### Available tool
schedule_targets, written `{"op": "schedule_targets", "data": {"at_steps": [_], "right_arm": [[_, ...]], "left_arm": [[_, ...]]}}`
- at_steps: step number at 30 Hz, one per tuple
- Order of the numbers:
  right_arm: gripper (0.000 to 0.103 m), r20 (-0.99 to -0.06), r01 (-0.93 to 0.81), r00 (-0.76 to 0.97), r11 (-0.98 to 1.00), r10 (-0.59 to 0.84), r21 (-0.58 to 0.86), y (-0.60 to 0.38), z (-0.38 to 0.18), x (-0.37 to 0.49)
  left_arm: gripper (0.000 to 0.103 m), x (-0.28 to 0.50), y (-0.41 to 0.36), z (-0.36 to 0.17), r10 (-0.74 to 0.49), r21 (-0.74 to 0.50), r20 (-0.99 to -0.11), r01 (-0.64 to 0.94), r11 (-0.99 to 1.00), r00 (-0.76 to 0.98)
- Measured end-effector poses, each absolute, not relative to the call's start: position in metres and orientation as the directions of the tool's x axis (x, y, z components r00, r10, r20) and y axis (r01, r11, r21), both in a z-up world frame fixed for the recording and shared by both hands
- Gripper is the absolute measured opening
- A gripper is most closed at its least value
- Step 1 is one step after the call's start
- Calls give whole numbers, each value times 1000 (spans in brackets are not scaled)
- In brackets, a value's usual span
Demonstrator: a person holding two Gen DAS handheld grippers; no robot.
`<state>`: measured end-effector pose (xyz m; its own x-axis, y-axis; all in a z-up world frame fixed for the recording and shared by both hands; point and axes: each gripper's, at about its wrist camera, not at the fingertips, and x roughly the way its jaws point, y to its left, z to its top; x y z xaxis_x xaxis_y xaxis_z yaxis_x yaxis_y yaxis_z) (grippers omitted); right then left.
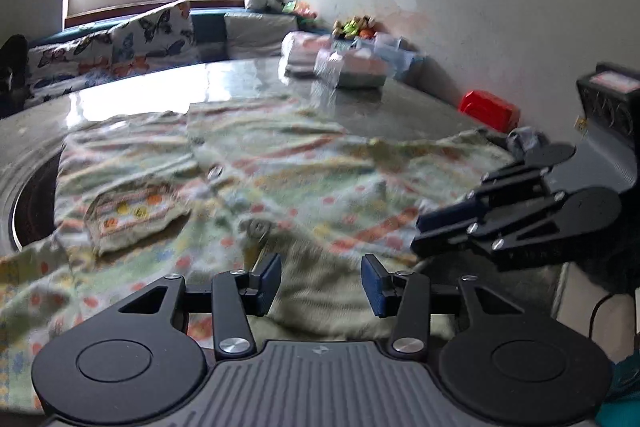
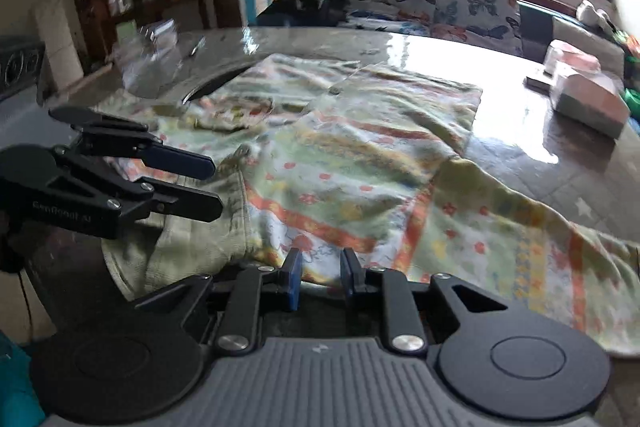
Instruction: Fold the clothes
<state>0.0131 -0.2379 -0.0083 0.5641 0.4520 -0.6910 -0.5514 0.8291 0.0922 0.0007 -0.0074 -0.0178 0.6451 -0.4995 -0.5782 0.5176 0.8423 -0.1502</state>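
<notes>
A pale green garment point(image 1: 280, 179) with orange stripes and small flowers lies spread over the glossy table point(image 1: 240, 83); its patch pocket point(image 1: 136, 211) faces up at the left. My left gripper point(image 1: 320, 267) stands open just above the plain inner cloth at the near edge, nothing pinched between its blue pads. My right gripper point(image 1: 418, 235) comes in from the right over the same edge. In the right wrist view that gripper point(image 2: 322, 263) has a narrow gap, with the garment point(image 2: 360, 155) just ahead of its pads, not pressed. The left gripper point(image 2: 218, 185) hovers at the left.
Wrapped packs and boxes point(image 1: 344, 63) stand at the table's far right, with a red object point(image 1: 488, 109) by the wall. Clear plastic wrapping point(image 2: 148, 59) lies at the far left. A dark round recess point(image 1: 32, 203) lies partly under the cloth. A butterfly-print sofa point(image 1: 140, 39) stands behind.
</notes>
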Motion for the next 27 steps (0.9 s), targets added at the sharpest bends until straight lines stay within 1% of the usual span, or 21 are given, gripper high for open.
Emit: {"op": "schedule_targets", "data": {"at_steps": [3, 4, 5, 6, 8, 9, 10, 11, 13, 14, 16, 18, 20, 21, 27], "right_arm": [[22, -650, -487, 614, 863, 449, 136, -257, 1, 12], [26, -638, -460, 637, 878, 432, 135, -264, 4, 12], [33, -628, -430, 660, 893, 412, 134, -271, 7, 13], [36, -625, -386, 686, 915, 371, 120, -283, 8, 14], [38, -619, -293, 731, 951, 287, 94, -305, 9, 18], [40, -620, -251, 744, 964, 247, 83, -316, 8, 20], [46, -623, -208, 754, 975, 208, 74, -326, 6, 23], [49, -626, -164, 762, 984, 168, 65, -336, 4, 26], [50, -628, -59, 775, 998, 69, 37, -361, -2, 32], [52, -625, -22, 780, 999, 33, 26, -370, -4, 33], [57, -617, 51, 786, 999, -38, 3, -389, -7, 36], [58, -616, 92, 784, 996, -82, -15, -401, -11, 37], [58, -619, 127, 777, 992, -115, -24, -412, -15, 36], [58, -623, 136, 773, 991, -119, -20, -415, -16, 36], [57, -634, 154, 764, 988, -119, 1, -421, -25, 36]], "left_arm": [[49, 4, -15, -13, -516, -155, -560, 530, 834, 648], [49, 5, -18, -13, -520, -159, -561, 532, 831, 645], [49, 6, -20, -15, -520, -160, -565, 533, 831, 641], [49, 7, -22, -17, -518, -159, -572, 533, 831, 637], [52, 7, -25, -20, -513, -157, -582, 532, 832, 630], [56, 7, -26, -22, -511, -156, -585, 531, 833, 629], [61, 6, -27, -22, -509, -153, -585, 530, 834, 632], [65, 5, -27, -21, -506, -150, -582, 528, 836, 636], [75, 4, -26, -20, -499, -142, -578, 523, 841, 645], [77, 3, -26, -19, -496, -139, -576, 520, 843, 650], [88, 2, -25, -17, -489, -135, -570, 511, 849, 661], [96, 2, -24, -15, -481, -133, -564, 501, 855, 671], [99, 2, -22, -14, -474, -132, -562, 492, 860, 678], [102, 2, -21, -14, -470, -133, -562, 487, 863, 681], [103, 5, -15, -11, -441, -143, -563, 443, 885, 699]]}}
